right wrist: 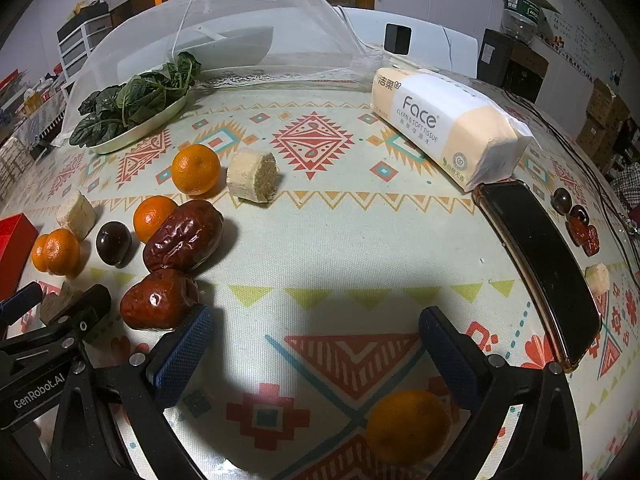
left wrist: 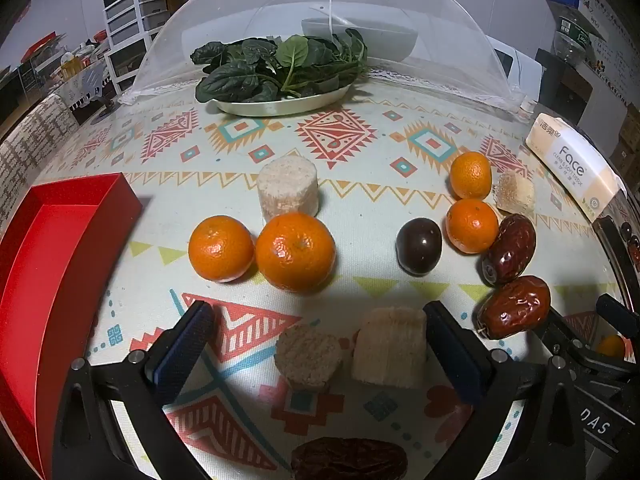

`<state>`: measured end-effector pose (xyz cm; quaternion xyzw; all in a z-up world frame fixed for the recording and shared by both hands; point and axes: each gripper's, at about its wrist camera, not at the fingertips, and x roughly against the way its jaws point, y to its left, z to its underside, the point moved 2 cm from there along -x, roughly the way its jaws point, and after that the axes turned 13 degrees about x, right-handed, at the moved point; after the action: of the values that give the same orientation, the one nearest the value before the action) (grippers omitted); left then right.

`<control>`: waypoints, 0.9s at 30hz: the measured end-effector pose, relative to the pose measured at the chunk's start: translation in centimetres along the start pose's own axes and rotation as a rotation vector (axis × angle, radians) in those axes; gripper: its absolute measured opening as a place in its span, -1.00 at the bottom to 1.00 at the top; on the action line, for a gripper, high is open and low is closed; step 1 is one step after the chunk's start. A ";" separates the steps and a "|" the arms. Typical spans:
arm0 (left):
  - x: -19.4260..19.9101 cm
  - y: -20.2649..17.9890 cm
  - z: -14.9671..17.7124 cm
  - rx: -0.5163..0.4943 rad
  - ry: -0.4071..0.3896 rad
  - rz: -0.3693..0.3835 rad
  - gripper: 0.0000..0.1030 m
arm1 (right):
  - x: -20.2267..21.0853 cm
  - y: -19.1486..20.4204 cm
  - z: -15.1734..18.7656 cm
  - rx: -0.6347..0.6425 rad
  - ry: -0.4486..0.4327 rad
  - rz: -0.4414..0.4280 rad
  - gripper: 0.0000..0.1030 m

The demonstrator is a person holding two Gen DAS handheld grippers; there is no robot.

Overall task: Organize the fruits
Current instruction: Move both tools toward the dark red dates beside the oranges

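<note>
Left gripper (left wrist: pixel 316 354) spread, two cane chunks (left wrist: pixel 348 356) between fingers. Right gripper (right wrist: pixel 316 350) spread, orange (right wrist: pixel 406 426) low centre.

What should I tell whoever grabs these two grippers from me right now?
Left gripper: open, empty, low over two sugarcane pieces.
Right gripper: open, empty, an orange lying just beneath it.
Red tray at far left: nothing visible in it.
On the cloth: more oranges, red dates, a dark round fruit, other sugarcane chunks.
Done: nothing sorted yet. Left: all the fruit.
</note>
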<state>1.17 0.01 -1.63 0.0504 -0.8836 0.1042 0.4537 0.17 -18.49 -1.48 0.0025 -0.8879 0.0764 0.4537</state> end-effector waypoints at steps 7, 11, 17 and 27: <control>0.0 0.0 0.0 -0.010 0.008 -0.011 1.00 | 0.0 0.0 0.0 0.000 0.000 0.000 1.00; 0.1 -0.2 0.4 -0.029 0.040 -0.004 1.00 | 0.0 0.0 0.0 0.000 0.000 0.000 1.00; 1.0 0.3 1.4 -0.079 0.067 0.025 1.00 | 0.3 -0.1 0.2 0.007 0.007 -0.017 1.00; 4.3 2.0 3.0 -0.093 -0.016 0.088 1.00 | 0.5 0.1 0.6 0.007 0.066 -0.025 1.00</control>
<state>-4.05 1.28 -0.08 -0.0091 -0.8926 0.0824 0.4432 -0.59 -18.47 -1.45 0.0128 -0.8721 0.0739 0.4835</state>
